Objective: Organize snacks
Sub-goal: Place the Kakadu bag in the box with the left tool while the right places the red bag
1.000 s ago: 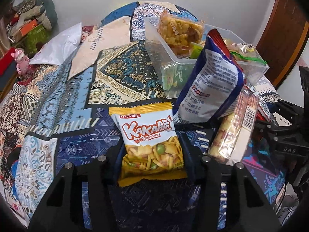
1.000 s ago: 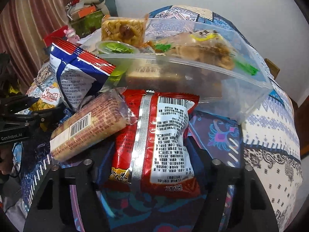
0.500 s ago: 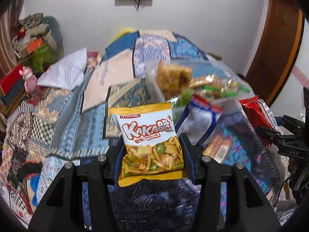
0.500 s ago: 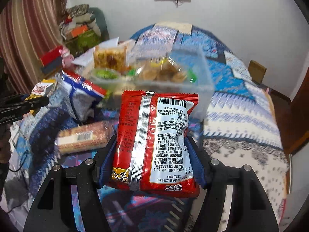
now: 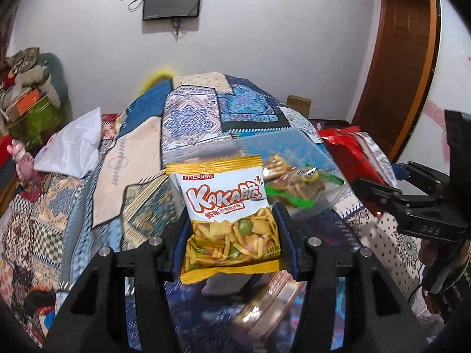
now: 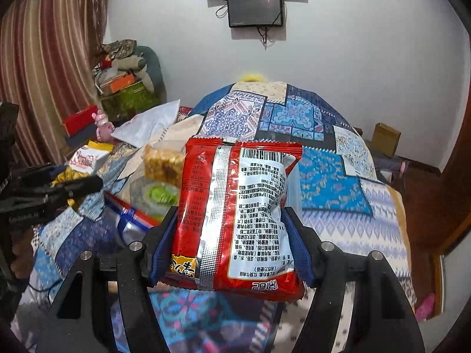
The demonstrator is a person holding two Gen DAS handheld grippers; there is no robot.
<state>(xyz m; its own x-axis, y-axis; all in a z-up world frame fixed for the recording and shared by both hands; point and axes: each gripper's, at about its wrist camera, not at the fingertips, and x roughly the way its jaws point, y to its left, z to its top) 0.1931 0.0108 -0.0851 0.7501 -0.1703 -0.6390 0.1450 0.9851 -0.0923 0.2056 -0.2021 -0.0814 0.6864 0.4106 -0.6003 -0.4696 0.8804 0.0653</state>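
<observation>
A bed covered by a blue patchwork quilt (image 5: 194, 123) fills the middle of both views, backed by a white wall on which a dark screen (image 6: 255, 8) is mounted at upper centre. Striped curtains (image 6: 44, 67) are seen at the upper left of the right wrist view, a wooden door (image 5: 403, 67) at the upper right of the left wrist view. A clear plastic bin (image 5: 294, 173) with snacks is seen at centre. A yellow-and-white KAKA snack bag (image 5: 228, 220) is clamped upright by the left gripper (image 5: 232, 244) at lower centre. A red foil packet (image 6: 235, 214), its printed back showing, is pinched by the right gripper (image 6: 229, 247).
</observation>
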